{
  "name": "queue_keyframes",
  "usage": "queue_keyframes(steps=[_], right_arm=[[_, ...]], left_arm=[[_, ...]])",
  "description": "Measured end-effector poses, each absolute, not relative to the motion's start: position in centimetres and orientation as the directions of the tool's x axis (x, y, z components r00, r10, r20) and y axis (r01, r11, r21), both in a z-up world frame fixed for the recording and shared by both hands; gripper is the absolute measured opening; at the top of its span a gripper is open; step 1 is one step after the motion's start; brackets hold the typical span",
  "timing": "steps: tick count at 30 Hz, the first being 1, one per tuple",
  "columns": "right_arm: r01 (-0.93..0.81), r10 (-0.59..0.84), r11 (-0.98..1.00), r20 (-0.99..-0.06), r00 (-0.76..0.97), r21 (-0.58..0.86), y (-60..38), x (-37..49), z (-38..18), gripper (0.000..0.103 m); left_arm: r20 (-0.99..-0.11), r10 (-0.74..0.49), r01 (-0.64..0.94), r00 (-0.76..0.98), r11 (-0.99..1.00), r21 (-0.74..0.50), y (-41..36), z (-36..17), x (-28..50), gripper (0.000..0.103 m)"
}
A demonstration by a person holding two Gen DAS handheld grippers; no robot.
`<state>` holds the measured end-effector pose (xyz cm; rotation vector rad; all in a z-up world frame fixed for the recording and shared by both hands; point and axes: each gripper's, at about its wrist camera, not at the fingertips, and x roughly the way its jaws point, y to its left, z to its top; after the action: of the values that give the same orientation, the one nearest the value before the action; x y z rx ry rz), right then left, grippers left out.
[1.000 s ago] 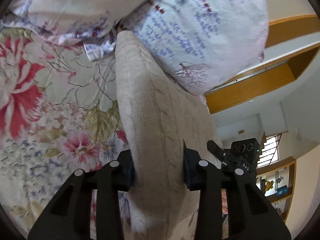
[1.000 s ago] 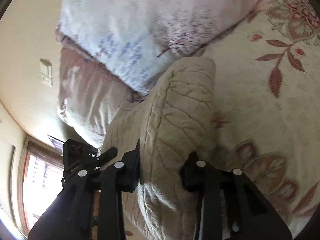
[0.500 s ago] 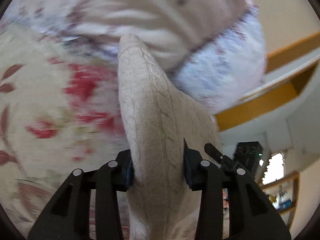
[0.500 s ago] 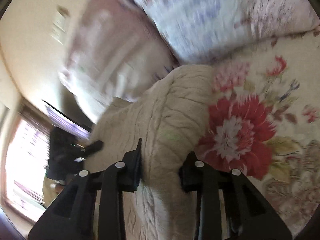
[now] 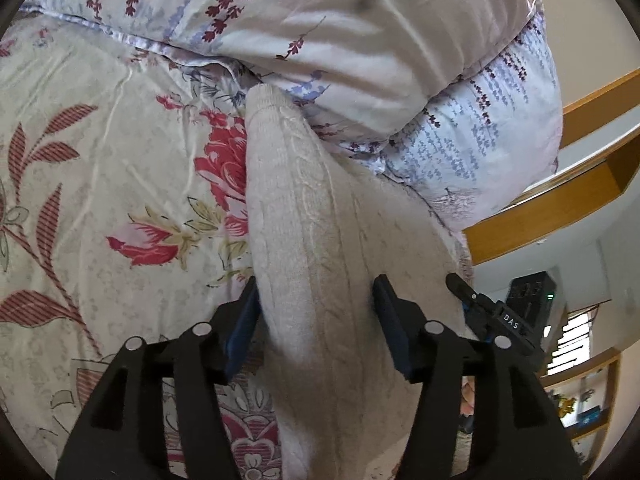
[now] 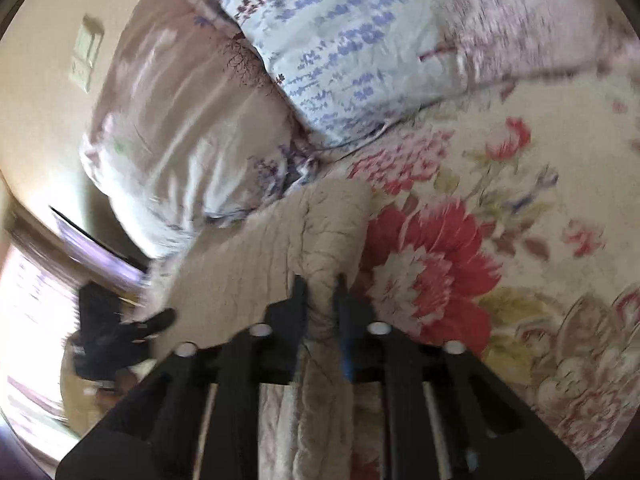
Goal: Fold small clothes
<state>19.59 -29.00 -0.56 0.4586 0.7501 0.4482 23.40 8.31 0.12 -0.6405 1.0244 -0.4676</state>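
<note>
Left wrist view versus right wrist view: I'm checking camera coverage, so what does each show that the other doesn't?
Only the left wrist view shows the wooden shelf and the left gripper, jaws just opened wider around the knit. Only the right wrist view shows the wall switch, a bright window and the right gripper, just closed on a pinched fold. Both show the beige knit garment, floral bedsheet and pillows.

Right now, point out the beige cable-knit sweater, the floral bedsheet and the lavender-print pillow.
Beige cable-knit sweater (image 5: 304, 216): left wrist view, on its raised knit fold.
Floral bedsheet (image 5: 120, 168): left wrist view, on a bare stretch beside the sweater.
Lavender-print pillow (image 5: 472, 136): left wrist view, on its printed face.
</note>
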Motion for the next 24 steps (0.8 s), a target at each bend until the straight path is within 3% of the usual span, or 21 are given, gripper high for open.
queue_keyframes(steps=[6,10,14,17,20,24], right_arm=[[-0.163,0.457,0.864,-0.604,0.653,0.476,-28.8,20.5,-1.0,0.011],[-0.202,0.441,0.879,-0.575,0.689,0.432,-28.9,17.5,0.5,0.021],[-0.344,0.533,0.840,-0.518,0.669,0.420,-27.6,13.9,1.7,0.043],[-0.409,0.574,0.818,-0.549,0.607,0.404,-25.8,13.2,1.3,0.047],[-0.340,0.474,0.880,-0.649,0.596,0.330,-24.7,14.5,-0.6,0.054],[-0.310,0.453,0.892,-0.644,0.617,0.330,-25.0,14.2,-0.7,0.054]], left_arm=[[-0.660,-0.551,0.099,0.511,0.801,-0.591,7.8,1.8,22.3,0.063],[-0.634,-0.504,0.178,0.586,0.844,-0.506,7.5,4.2,18.9,0.066],[-0.650,-0.479,0.228,0.590,0.871,-0.435,6.6,4.6,16.2,0.066],[-0.697,-0.425,0.232,0.578,0.904,-0.359,5.7,3.7,15.4,0.066],[-0.742,-0.364,0.207,0.563,0.931,-0.300,5.2,2.3,15.8,0.067],[-0.746,-0.368,0.195,0.555,0.929,-0.314,5.4,1.4,15.9,0.069]])
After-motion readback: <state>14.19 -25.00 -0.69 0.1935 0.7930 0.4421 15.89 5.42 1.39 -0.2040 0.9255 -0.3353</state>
